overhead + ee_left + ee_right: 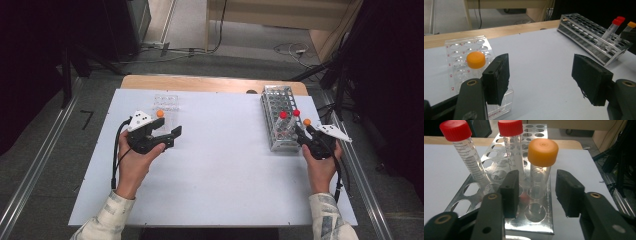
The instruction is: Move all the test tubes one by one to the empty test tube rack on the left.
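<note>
Right tongs [536, 192] flanking orange-capped tube [540, 167], upright in rack [499, 192]

Open counter [220, 165] lies wide between the clear tray [167, 107] at the left and the metal rack [279, 117] at the right. Two red-capped tubes [510, 147] crowd the orange-capped tube [541, 167] from behind and beside; its near side stands free.
</note>
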Demonstrator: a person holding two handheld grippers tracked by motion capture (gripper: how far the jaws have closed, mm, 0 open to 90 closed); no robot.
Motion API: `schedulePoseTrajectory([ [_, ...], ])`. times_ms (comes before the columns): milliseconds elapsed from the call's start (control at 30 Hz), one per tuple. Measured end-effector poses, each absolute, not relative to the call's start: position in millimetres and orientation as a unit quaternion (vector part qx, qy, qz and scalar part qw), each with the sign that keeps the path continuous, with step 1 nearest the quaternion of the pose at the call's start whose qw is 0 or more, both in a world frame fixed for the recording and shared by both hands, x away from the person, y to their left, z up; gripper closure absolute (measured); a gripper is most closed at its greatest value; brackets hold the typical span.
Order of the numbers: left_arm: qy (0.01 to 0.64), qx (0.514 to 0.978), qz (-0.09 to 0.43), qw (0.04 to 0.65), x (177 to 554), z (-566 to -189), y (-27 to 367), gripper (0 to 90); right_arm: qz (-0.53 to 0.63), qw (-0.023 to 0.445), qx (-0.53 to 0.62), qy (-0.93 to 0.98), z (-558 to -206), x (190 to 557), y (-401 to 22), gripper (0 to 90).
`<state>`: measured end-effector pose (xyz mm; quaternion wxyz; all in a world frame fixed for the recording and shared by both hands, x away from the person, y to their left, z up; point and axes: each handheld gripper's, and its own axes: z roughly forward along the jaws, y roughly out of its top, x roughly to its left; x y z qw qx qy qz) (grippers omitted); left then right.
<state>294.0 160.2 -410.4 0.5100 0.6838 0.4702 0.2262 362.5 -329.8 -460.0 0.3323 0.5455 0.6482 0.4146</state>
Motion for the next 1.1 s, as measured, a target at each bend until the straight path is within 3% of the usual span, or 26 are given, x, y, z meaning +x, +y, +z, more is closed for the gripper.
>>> schedulePoseTrajectory([
  [300, 0.471, 0.681, 0.226, 0.512, 293.8, -410.3, 161.6, 31.9, 0.412, 0.335, 0.539, 0.654, -460.4, 364.1, -328.5, 70.7],
  [1100, 0.469, 0.686, 0.224, 0.509, 292.9, -410.5, 158.6, 31.8, 0.452, 0.357, 0.509, 0.64, -404.9, 338.5, -332.7, 71.5],
])
